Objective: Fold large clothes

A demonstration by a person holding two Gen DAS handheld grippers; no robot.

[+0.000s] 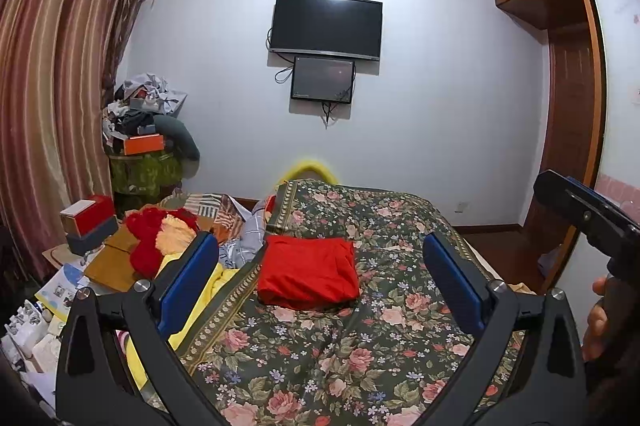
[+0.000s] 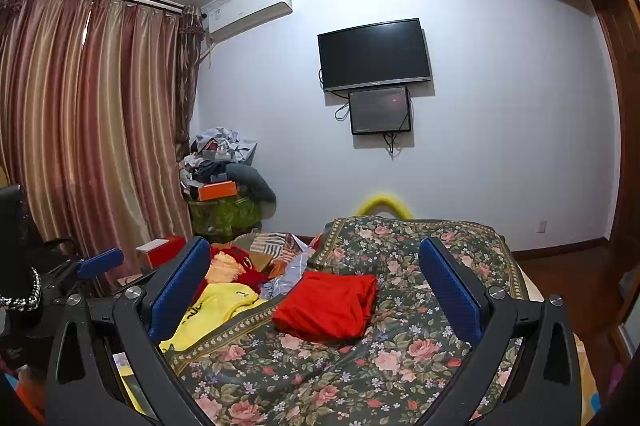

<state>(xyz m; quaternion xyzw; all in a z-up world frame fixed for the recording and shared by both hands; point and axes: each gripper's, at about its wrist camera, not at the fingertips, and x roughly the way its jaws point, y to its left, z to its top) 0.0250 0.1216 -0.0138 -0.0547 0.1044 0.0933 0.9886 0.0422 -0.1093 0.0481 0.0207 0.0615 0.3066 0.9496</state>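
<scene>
A red garment [image 1: 307,271] lies folded into a neat rectangle on the floral bedspread [image 1: 360,354]; it also shows in the right wrist view [image 2: 326,310]. My left gripper [image 1: 320,262] is open and empty, held above the bed with the red garment between and beyond its blue fingers [image 1: 188,278]. My right gripper [image 2: 314,266] is open and empty too, raised above the bed short of the garment. The right gripper's body shows at the right edge of the left wrist view [image 1: 588,218]. A yellow garment [image 2: 212,314] lies crumpled at the bed's left side.
Loose clothes, a red fluffy item [image 1: 152,238] and boxes [image 1: 88,222] crowd the left of the bed. A heap of clutter [image 1: 148,130] stands by the curtain [image 1: 52,86]. A TV [image 1: 326,26] hangs on the far wall. A wooden wardrobe [image 1: 576,98] stands right.
</scene>
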